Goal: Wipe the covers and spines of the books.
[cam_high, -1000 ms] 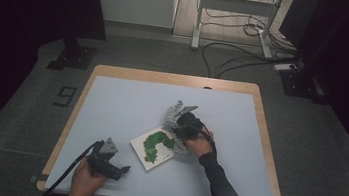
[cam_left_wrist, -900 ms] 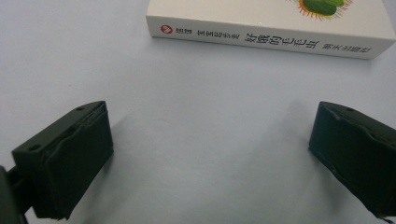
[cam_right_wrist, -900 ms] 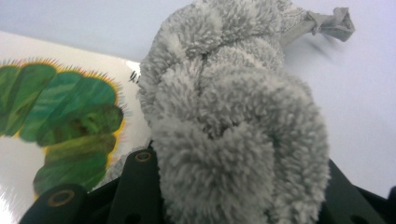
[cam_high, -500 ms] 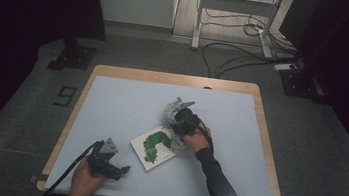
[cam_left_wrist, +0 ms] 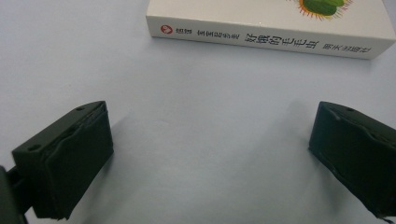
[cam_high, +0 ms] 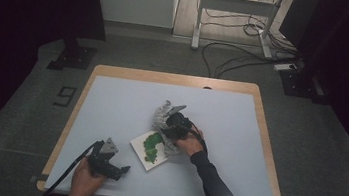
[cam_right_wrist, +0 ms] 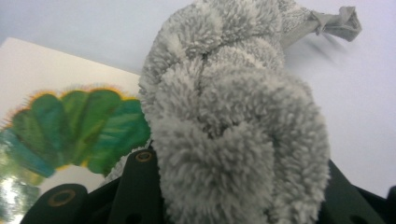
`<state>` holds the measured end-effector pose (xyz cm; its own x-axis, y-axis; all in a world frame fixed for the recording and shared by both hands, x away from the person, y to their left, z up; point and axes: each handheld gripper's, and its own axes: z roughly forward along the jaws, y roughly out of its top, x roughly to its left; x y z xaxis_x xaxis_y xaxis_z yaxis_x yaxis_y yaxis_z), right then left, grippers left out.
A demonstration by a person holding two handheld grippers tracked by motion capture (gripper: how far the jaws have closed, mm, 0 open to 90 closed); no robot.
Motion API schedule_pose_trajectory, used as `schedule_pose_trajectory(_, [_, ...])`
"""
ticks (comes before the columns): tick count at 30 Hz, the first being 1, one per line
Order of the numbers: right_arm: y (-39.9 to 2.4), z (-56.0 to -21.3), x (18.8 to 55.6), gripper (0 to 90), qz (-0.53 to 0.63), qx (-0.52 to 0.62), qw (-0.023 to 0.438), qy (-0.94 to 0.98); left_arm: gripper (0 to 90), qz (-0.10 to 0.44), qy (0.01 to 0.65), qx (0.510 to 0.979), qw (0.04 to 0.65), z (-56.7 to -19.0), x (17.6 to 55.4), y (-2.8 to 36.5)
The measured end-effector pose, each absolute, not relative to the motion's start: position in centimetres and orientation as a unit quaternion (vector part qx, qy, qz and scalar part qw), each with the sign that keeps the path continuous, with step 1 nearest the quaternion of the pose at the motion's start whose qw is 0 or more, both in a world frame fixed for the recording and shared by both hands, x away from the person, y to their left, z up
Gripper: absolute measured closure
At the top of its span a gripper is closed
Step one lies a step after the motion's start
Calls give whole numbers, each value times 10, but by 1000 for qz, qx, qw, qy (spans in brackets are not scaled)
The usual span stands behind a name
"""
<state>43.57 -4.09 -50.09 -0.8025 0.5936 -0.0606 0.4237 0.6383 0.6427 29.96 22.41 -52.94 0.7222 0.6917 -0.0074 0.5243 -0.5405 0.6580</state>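
A grey fluffy cloth is bunched between the black jaws of my right gripper, which is shut on it. From above, that gripper holds the cloth at the table's middle, with its lower part lying over the right edge of a white book that has a green caterpillar on its cover. My left gripper rests near the front edge, left of the book. Its jaws stand wide open on bare table, facing the book's printed spine.
The table has a pale blue top and a wooden rim. Dark floor surrounds it, with a desk frame and cables beyond the far edge. A cable trails from the left gripper off the table's front left.
The right gripper has carried the grey cloth a little to the left, so that it now overlaps the book's right edge. The left gripper has stayed put.
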Motion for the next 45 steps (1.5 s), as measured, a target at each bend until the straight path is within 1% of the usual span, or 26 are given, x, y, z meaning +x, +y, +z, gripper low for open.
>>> schedule_pose_trajectory(6, [-32, -501, 429, 598, 321, 271, 129, 898, 0, 127, 350, 868, 328, -529, 300, 224])
schedule_pose_trajectory(11, [-24, -501, 422, 598, 327, 258, 116, 902, 0, 128, 350, 868, 328, -529, 300, 224])
schedule_pose_trajectory(15, [-15, -500, 416, 599, 328, 245, 116, 905, 0, 128, 349, 869, 326, -529, 300, 224])
schedule_pose_trajectory(22, [2, -500, 405, 598, 335, 221, 97, 911, 0, 128, 350, 868, 327, -529, 300, 224])
schedule_pose_trajectory(30, [22, -499, 392, 598, 337, 191, 92, 917, 0, 128, 351, 868, 329, -530, 300, 224])
schedule_pose_trajectory(39, [26, -498, 389, 593, 337, 182, 96, 919, 0, 128, 350, 869, 327, -529, 300, 224])
schedule_pose_trajectory(45, [28, -491, 388, 588, 337, 175, 93, 920, 0, 129, 350, 868, 327, -529, 300, 224])
